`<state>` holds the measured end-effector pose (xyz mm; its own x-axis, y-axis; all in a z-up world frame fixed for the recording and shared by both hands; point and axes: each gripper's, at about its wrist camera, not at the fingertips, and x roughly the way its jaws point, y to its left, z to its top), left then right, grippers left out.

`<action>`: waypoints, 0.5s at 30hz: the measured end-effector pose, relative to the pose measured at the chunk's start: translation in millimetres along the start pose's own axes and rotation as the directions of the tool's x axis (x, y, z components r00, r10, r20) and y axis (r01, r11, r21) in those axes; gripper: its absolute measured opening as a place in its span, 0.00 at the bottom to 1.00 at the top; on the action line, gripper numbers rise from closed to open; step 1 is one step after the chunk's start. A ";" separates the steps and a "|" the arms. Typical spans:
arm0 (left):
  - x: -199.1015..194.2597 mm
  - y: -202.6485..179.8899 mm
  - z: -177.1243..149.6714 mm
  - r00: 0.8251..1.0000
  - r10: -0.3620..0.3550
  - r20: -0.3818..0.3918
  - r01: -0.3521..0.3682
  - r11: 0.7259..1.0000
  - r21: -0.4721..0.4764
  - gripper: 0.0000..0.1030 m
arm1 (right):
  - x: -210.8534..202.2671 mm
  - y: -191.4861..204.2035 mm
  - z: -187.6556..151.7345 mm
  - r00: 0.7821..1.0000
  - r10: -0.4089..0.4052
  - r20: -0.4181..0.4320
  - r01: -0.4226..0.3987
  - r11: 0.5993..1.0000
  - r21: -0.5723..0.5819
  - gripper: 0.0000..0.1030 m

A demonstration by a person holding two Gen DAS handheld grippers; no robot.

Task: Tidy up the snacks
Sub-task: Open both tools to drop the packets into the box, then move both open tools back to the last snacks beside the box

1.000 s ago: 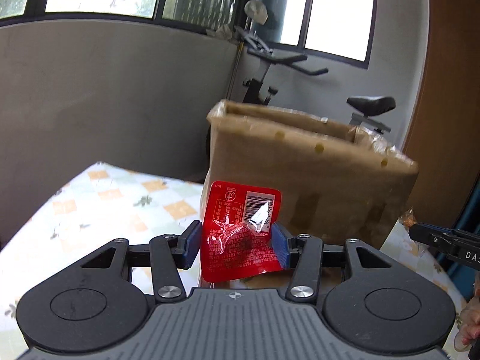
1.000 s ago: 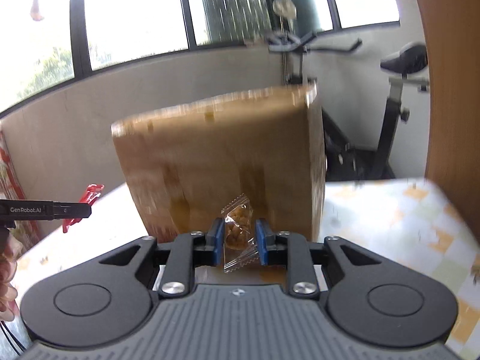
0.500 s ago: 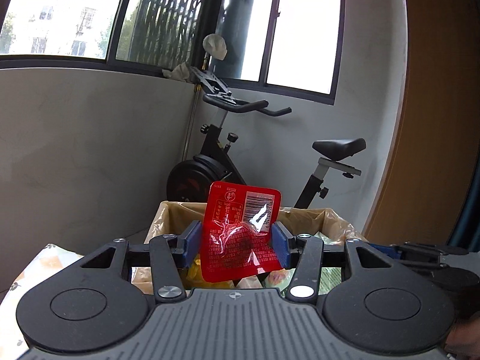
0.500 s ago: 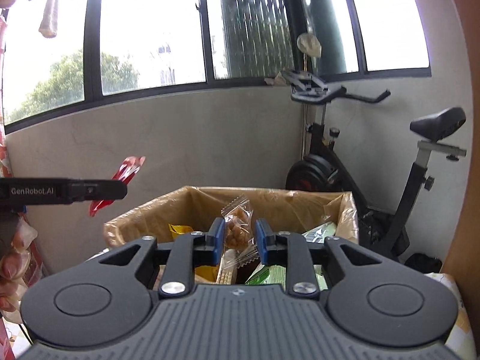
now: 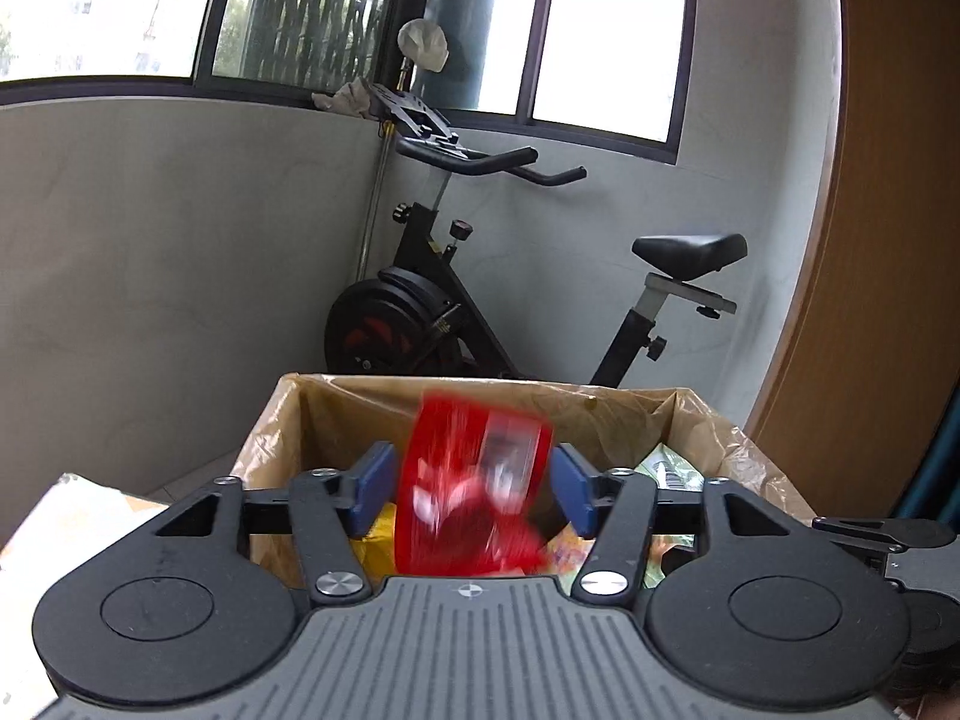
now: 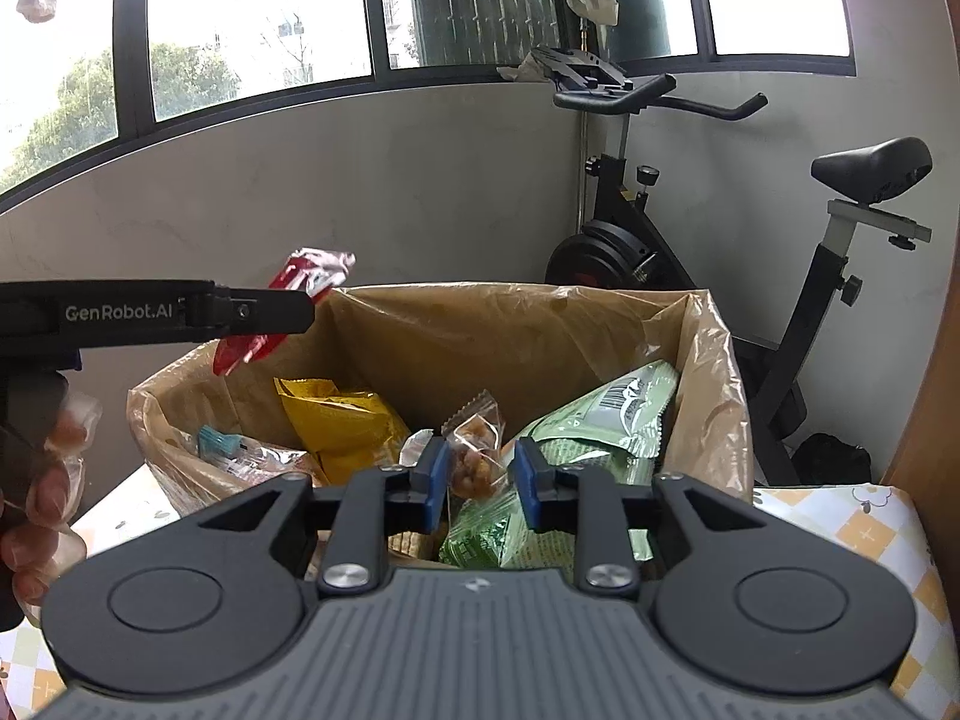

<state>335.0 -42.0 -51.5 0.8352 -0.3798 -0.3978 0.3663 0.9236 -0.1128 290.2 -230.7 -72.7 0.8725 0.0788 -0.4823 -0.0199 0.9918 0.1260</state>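
A cardboard box (image 6: pixel 708 360) lined with clear plastic holds several snack packets. In the left wrist view my left gripper (image 5: pixel 474 489) is open over the box (image 5: pixel 270 438); the red packet (image 5: pixel 474 492) between its fingers is blurred and dropping free. From the right wrist view the left gripper (image 6: pixel 264 312) shows at the box's left rim with the red packet (image 6: pixel 300 276) beside it. My right gripper (image 6: pixel 477 474) is open over the box; the small clear packet of brown snacks (image 6: pixel 477 450) sits loose between its blue pads.
Inside the box lie a yellow packet (image 6: pixel 342 420), green packets (image 6: pixel 600 420) and a small blue-ended one (image 6: pixel 222 444). A checked tablecloth (image 6: pixel 852 522) covers the table under the box. An exercise bike (image 6: pixel 630 228) stands behind, by a wooden door (image 5: pixel 888 240).
Both grippers rose over the box's open top. Both then opened: the red packet is falling from the left one, and the clear packet is released by the right one.
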 end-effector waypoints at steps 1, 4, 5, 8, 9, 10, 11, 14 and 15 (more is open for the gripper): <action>0.0 1.5 -0.5 1.000 0.005 -0.001 -0.005 1.000 -0.003 0.68 | -1.9 0.2 -0.4 1.000 -0.002 0.001 0.002 1.000 0.001 0.28; -5.7 7.8 -0.8 0.999 0.031 -0.015 -0.031 0.999 -0.011 0.71 | -10.7 0.0 -1.6 1.000 -0.002 0.009 0.002 1.000 0.022 0.30; -8.7 10.7 -0.9 0.999 0.032 -0.019 -0.033 0.999 -0.018 0.71 | -13.4 0.1 -2.1 1.000 -0.001 0.012 0.001 1.000 0.024 0.32; -23.0 19.1 -0.9 0.999 0.035 -0.016 -0.035 0.999 -0.021 0.71 | -25.7 3.3 -3.6 1.000 0.011 0.025 -0.012 1.000 0.029 0.33; -28.7 21.0 -1.0 0.999 0.039 -0.013 -0.039 0.999 -0.014 0.71 | -30.3 4.1 -4.3 0.999 0.017 0.031 -0.018 0.999 0.031 0.33; -34.3 22.6 -1.3 0.999 0.042 -0.010 -0.042 0.999 -0.005 0.71 | -34.2 5.5 -5.2 0.999 0.021 0.038 -0.023 0.999 0.033 0.33; -39.9 23.7 -0.9 0.999 0.045 -0.006 -0.045 0.999 0.006 0.72 | -38.8 7.2 -6.3 0.999 0.024 0.045 -0.025 0.999 0.033 0.33; -56.7 29.7 -3.0 0.999 0.053 -0.004 -0.053 0.998 0.023 0.72 | -50.2 13.2 -10.1 0.998 0.028 0.061 -0.030 0.999 0.027 0.33; -62.1 32.0 -4.2 0.999 0.053 -0.005 -0.053 0.998 0.025 0.72 | -54.9 15.7 -10.9 0.997 0.028 0.069 -0.029 0.999 0.022 0.33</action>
<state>293.2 11.3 -34.2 0.8515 -0.3300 -0.4075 0.3316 0.9409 -0.0691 236.7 -218.3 -53.8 0.9031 0.0990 -0.4179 -0.0347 0.9867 0.1587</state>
